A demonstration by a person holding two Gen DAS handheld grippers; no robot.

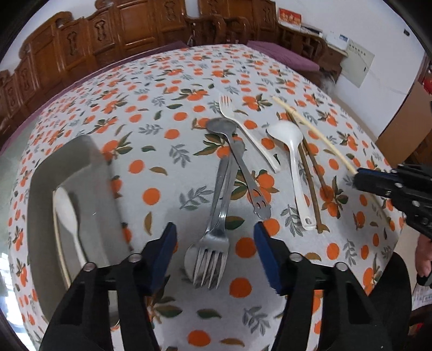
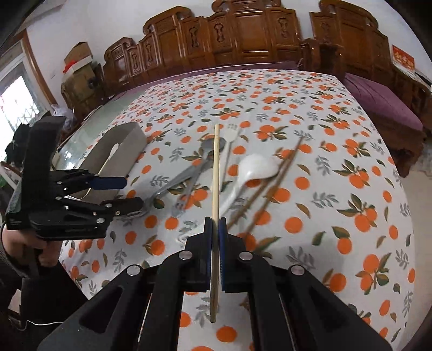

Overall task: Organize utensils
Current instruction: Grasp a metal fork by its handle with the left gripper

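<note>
- Utensils lie mid-bench on the orange-print tablecloth (image 1: 162, 113): a stainless steel fork (image 1: 213, 243), two steel spoons (image 1: 229, 140), a white plastic fork (image 1: 243, 127), a white plastic ladle spoon (image 1: 291, 159), and two dark brown wooden chopsticks (image 1: 310, 172).
- Pale bamboo chopstick (image 2: 215, 175): clamped between the right gripper (image 2: 215, 229) fingers near its lower end, most of its length projecting forward over the other utensils. Light and stiff; judged prone to pivot in so narrow a grip.
- Left gripper (image 1: 216, 237): fingers apart, straddling the steel fork near its tines, pads not touching it.
- Steel fork: rigid, smooth, likely slippery; its handle crosses a spoon, so take hold at the neck.
- Grey rectangular tray (image 1: 43, 172) near the bench's left edge holds a white spoon (image 1: 67, 216).
- Writing: red wall sign (image 1: 289, 16), illegible.
</note>
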